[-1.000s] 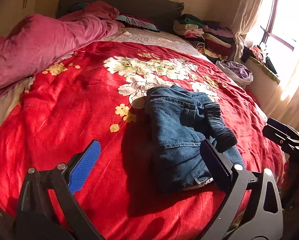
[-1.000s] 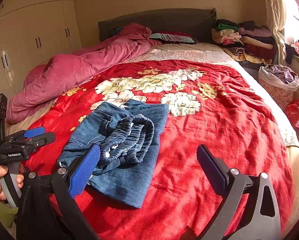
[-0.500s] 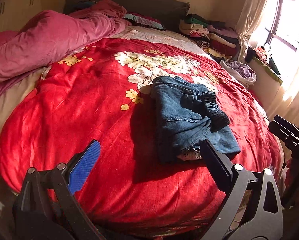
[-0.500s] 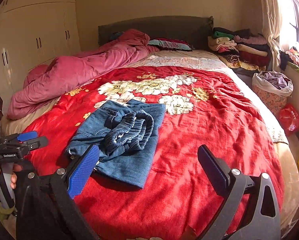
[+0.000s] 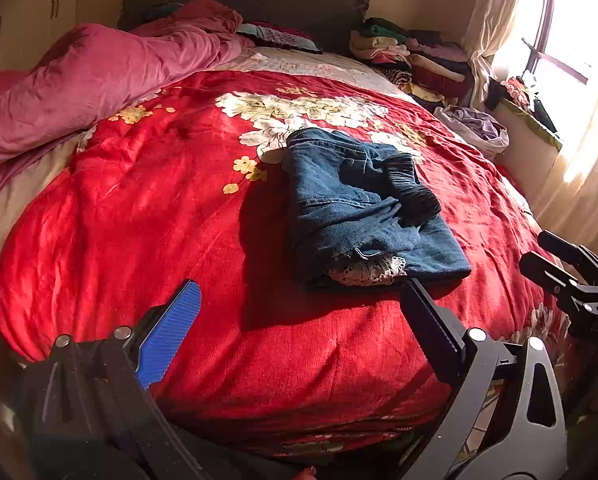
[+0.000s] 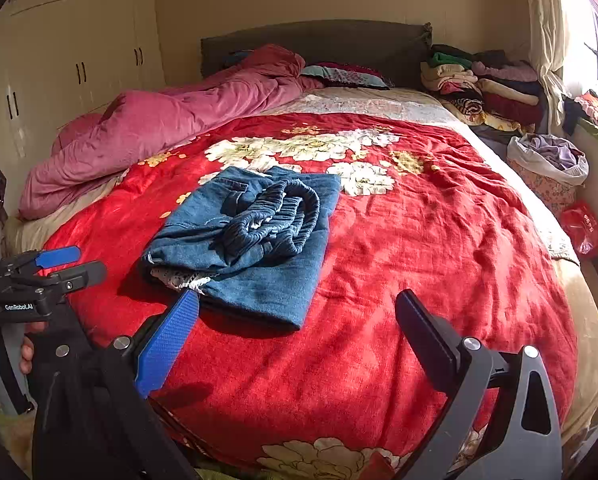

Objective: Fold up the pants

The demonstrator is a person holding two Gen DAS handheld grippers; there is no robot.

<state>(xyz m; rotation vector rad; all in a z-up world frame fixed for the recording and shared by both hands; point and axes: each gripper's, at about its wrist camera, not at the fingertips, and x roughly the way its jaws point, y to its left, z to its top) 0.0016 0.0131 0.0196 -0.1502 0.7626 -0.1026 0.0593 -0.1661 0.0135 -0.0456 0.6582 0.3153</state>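
While the pants lie folded in a bundle on the bed, both my fingers gape wide, holding nothing; little seems left but tidying.

We see harsh sunlight blowing out the window at right, hard shadows across the red blanket, and fisheye-bent, darkened edges.

Left gripper and right gripper (2 tools) gape empty.
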